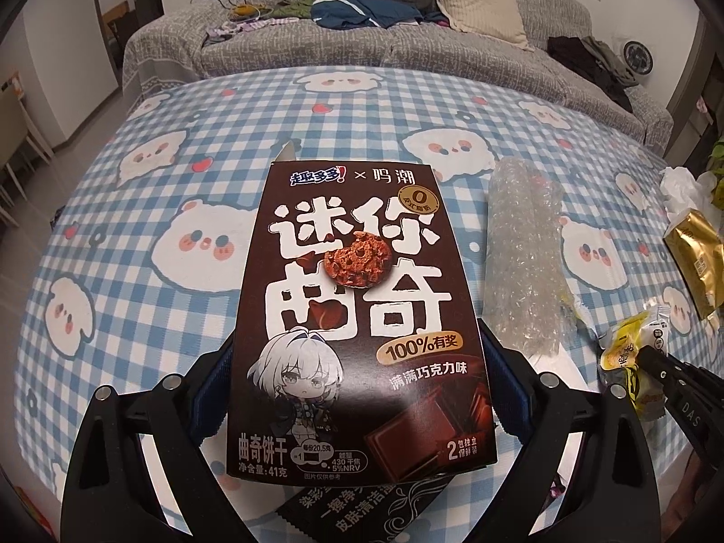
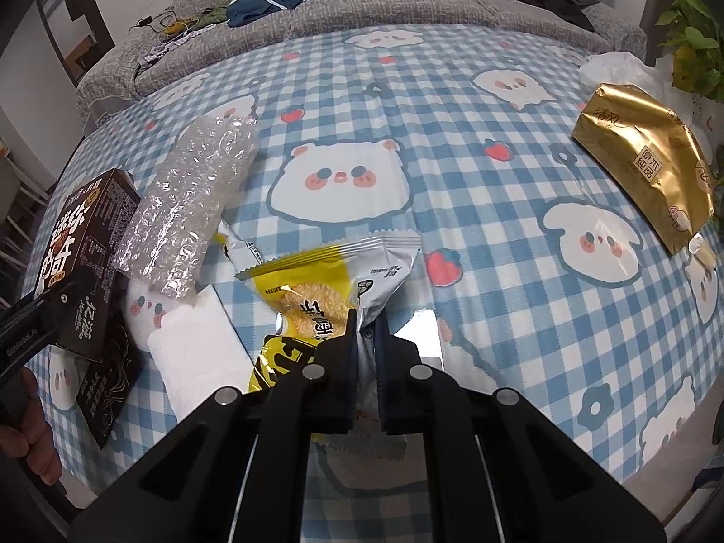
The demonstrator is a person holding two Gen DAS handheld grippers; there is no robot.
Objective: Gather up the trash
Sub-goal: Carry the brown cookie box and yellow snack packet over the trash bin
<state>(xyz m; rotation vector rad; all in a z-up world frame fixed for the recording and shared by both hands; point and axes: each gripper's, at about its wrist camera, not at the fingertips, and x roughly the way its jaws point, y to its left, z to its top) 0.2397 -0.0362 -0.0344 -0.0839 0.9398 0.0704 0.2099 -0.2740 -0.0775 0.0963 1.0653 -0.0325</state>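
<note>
My left gripper (image 1: pixel 357 389) is shut on a brown chocolate cookie box (image 1: pixel 357 316) and holds it just above the table; the box also shows in the right wrist view (image 2: pixel 86 253) at the far left. My right gripper (image 2: pixel 365 348) is shut on a yellow and white snack wrapper (image 2: pixel 335 280), which also shows at the right of the left wrist view (image 1: pixel 633 353). A roll of clear bubble wrap (image 1: pixel 525 258) lies between the two; it shows in the right wrist view (image 2: pixel 190 208) too.
A gold tissue pack (image 2: pixel 647 158) and a white plastic bag (image 2: pixel 624 72) lie at the table's right. A black wipe packet (image 2: pixel 108 384) and a white tissue (image 2: pixel 199 353) lie under the box. The checked tablecloth (image 2: pixel 452 135) covers the table; a grey sofa (image 1: pixel 407 45) stands behind.
</note>
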